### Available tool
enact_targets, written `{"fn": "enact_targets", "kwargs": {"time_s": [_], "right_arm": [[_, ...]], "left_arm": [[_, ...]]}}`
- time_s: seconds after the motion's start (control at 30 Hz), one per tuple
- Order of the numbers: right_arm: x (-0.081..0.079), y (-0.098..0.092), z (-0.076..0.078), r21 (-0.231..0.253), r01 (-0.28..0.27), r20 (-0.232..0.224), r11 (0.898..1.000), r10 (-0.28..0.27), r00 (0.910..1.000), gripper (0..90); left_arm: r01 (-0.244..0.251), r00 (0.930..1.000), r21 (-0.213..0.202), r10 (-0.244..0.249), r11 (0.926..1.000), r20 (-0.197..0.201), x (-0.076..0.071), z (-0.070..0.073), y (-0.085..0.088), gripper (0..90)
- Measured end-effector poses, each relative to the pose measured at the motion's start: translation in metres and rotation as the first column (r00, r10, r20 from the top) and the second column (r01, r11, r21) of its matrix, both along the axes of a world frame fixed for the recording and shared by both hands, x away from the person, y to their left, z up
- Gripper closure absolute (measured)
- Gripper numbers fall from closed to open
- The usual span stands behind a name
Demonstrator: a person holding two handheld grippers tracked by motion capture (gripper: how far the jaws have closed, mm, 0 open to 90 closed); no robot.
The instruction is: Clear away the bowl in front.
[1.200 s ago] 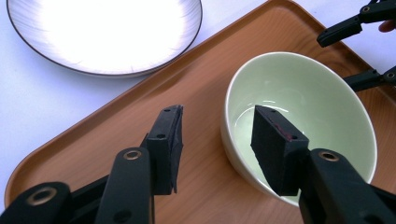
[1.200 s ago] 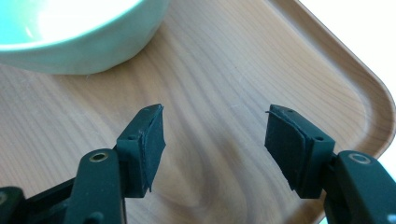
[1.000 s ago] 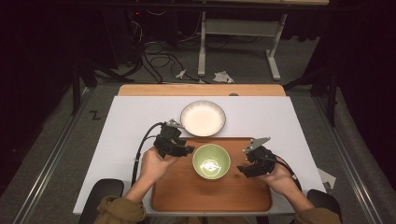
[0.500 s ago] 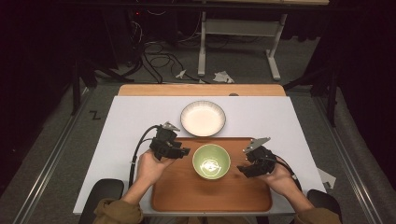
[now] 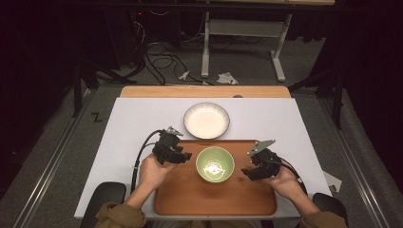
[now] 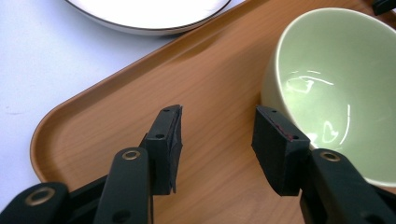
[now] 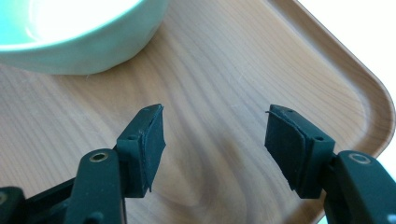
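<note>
The green bowl (image 5: 215,164) sits on the wooden tray (image 5: 190,199), near its far edge, with the white plate (image 5: 206,120) just off the tray at about 12 o'clock from it. The left gripper (image 5: 183,156) sits at the bowl's 9 o'clock, the right gripper (image 5: 249,171) at its 3 o'clock. Since a second ago the left gripper has shifted slightly, ending a touch nearer the bowl; the right has kept its place, and bowl and plate lie where they did. In the left gripper view the jaws stand wide apart with nothing between them but tray, one pad close beside the bowl's (image 6: 327,84) outer wall, whether touching I cannot tell. In the right gripper view the jaws also gape wide over bare tray (image 7: 224,70), the bowl (image 7: 84,42) apart from them at 11 o'clock. I judge the bowl is set down and released, or about to be taken; neither gripper holds it. No brand, label or writing can be read anywhere.
</note>
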State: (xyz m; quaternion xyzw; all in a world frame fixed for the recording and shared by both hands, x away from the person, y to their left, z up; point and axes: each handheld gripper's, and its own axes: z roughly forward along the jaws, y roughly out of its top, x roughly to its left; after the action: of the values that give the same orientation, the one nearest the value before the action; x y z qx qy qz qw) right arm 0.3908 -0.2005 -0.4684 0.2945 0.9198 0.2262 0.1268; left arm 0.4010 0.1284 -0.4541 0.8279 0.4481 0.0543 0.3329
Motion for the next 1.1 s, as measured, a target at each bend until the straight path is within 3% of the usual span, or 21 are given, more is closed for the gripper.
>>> {"fn": "enact_targets", "kwargs": {"time_s": [0.17,0.5,1.1], "right_arm": [[0.0,0.0,0.0,0.0,-0.001,0.001,1.0,0.001,1.0,37.8],[0.0,0.0,0.001,-0.008,-0.004,0.001,1.0,0.004,1.0,37.8],[-0.001,0.0,0.001,-0.007,-0.005,-0.001,1.0,0.005,1.0,37.8]], "left_arm": [[-0.008,1.0,0.005,0.008,1.0,-0.004,0.001,-0.004,0.0,52.2],[-0.01,0.9999,0.062,0.01,0.998,-0.004,0.001,-0.012,-0.004,50.4],[-0.01,0.9987,0.071,0.014,0.9974,-0.049,0.006,-0.025,-0.003,48.9]]}}
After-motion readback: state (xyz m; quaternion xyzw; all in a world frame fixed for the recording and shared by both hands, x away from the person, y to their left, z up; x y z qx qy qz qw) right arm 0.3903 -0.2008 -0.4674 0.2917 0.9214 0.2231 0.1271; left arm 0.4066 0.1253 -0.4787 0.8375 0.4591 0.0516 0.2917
